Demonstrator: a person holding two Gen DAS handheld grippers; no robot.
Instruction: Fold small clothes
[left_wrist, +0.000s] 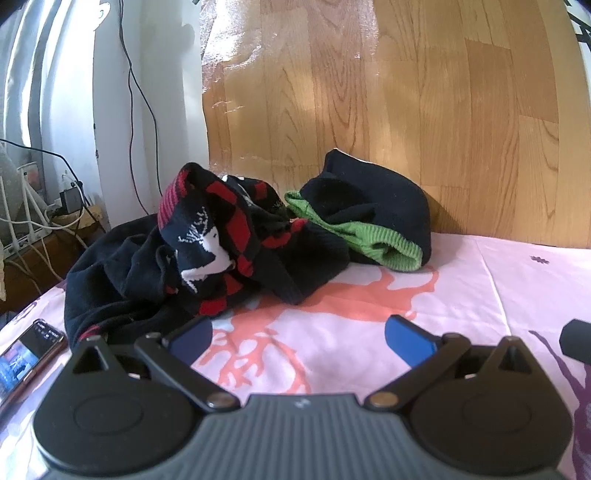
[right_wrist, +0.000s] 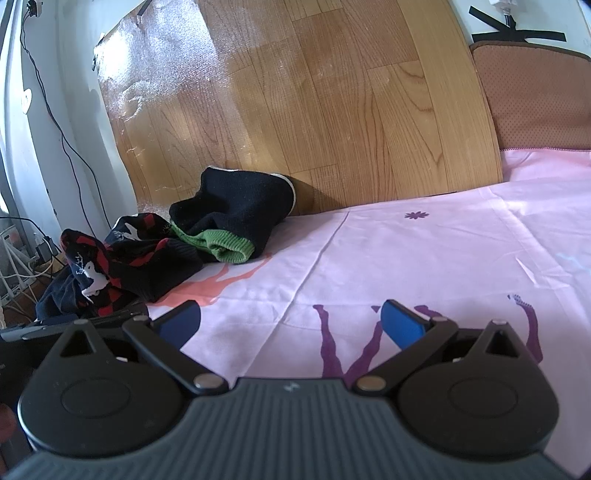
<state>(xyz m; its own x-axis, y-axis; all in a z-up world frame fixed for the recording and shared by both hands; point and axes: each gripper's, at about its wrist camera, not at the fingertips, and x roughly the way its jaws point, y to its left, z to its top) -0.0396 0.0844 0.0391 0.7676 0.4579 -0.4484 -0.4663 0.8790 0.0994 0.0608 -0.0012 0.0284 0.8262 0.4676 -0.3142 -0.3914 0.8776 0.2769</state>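
One phone is lying far left. One sock pile is sitting on the pink sheet, green-cuffed sock rightmost. Left gripper and right gripper are hovering, jaws apart, empty.

No legible txt or labels anywhere, phone screen blurry

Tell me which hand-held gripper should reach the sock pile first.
Left. The left hand-held gripper is open and faces the sock pile straight ahead; the right hand-held gripper, also open, sees it off to its left, over bare sheet.
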